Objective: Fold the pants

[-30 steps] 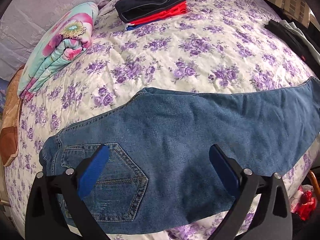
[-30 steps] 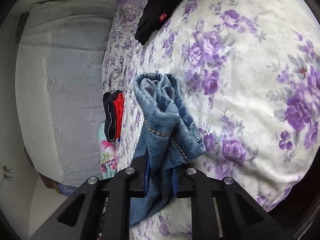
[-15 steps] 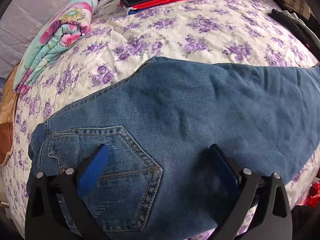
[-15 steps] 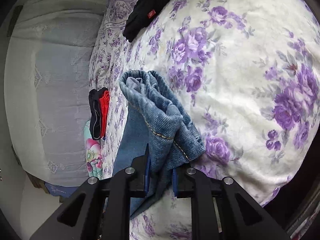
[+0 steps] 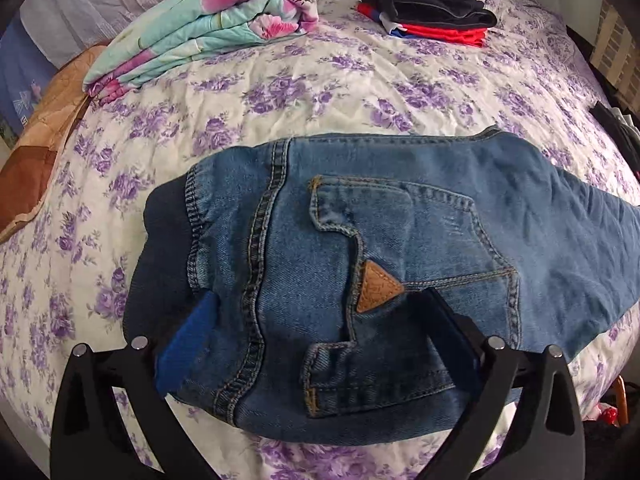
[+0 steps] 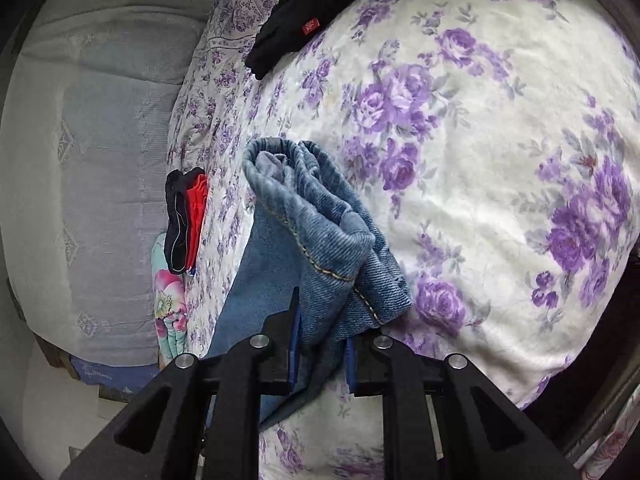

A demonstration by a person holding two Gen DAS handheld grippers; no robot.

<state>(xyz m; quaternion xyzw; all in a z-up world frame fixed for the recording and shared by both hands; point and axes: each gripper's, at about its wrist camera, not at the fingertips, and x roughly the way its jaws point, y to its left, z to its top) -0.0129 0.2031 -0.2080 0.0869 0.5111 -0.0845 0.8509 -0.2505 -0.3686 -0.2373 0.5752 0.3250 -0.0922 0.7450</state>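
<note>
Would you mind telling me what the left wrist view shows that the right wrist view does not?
Only the left wrist view shows the jeans' waistband end with the back pocket and the open left gripper above it. Only the right wrist view shows the right gripper shut on the bunched leg hems. Both show the jeans, floral bedspread and black-and-red clothes pile.

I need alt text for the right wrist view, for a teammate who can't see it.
The right tool is clamped on the bunched hem ends of blue jeans, which trail away across a bedspread printed with purple flowers. Beyond lie a black garment with a small red tag and a black and red folded stack.
</note>
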